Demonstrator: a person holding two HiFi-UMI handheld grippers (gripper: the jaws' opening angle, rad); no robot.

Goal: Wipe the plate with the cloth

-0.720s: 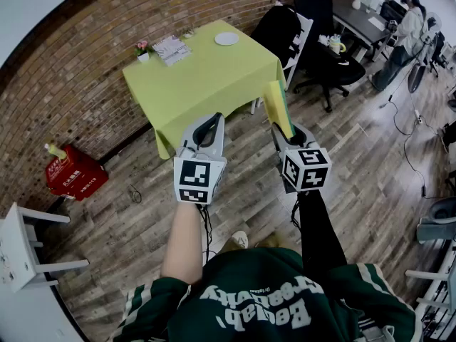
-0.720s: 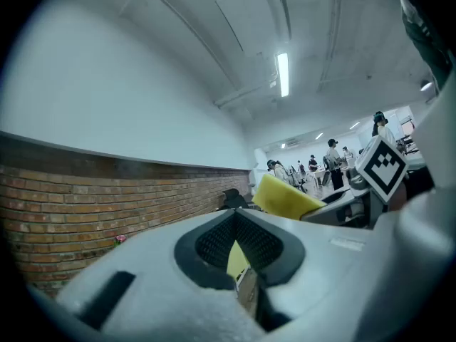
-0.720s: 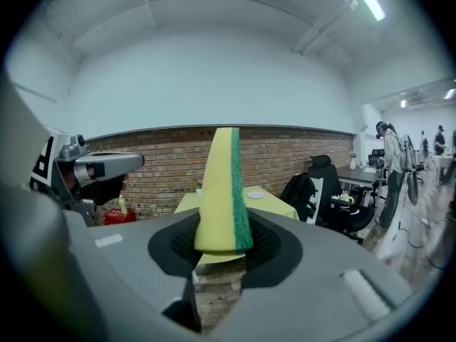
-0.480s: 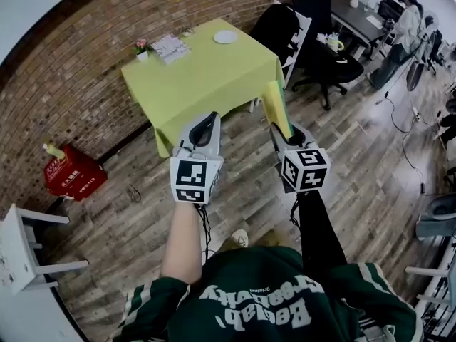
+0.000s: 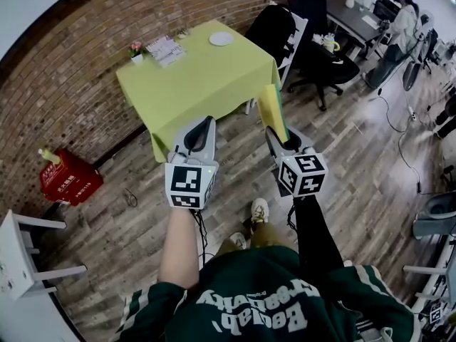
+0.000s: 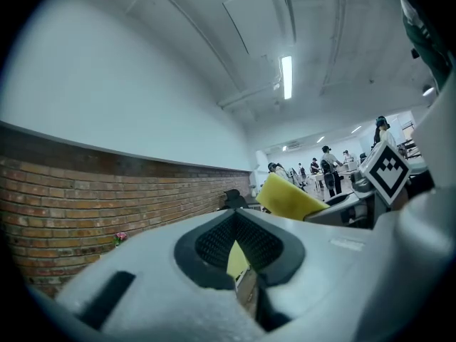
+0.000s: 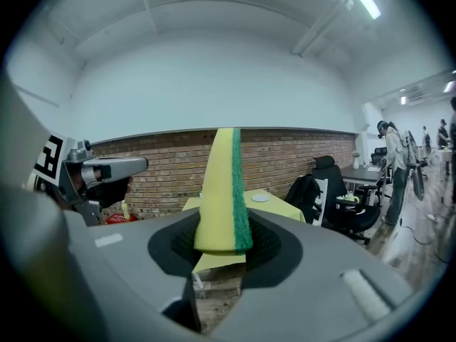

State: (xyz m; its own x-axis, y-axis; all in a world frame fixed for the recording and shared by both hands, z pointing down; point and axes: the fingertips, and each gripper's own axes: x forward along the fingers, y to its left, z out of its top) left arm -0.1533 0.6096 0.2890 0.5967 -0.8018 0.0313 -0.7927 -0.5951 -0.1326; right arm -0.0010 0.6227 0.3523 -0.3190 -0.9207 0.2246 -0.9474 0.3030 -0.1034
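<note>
View from above a person standing on a wooden floor (image 5: 235, 155), holding a gripper in each hand. The right gripper (image 5: 282, 138) pinches the near end of a yellow sponge (image 5: 272, 109) with a green scouring face, which stands upright out of the jaws and seems to serve as the cloth. The left gripper (image 5: 204, 124) has its jaws pressed together with nothing between them. The plate (image 5: 221, 39), small and white, sits at the far right corner of a table (image 5: 192, 80) under a yellow-green cover, well apart from both grippers. The sponge looks light, soft and springy, so it should bend under pressure; the low grip leaves most of it free to wipe. The plate is probably hard, smooth and breakable, and may slide unless the left gripper steadies its rim. A small flower pot (image 5: 136, 49) and some papers (image 5: 166, 48) lie at the table's far left. Right of the table stand a white chair draped with a dark jacket (image 5: 274, 27) and a black office chair (image 5: 329, 66); a red box (image 5: 69, 179) sits by the brick wall, left. The way to the table's near edge looks open.
</note>
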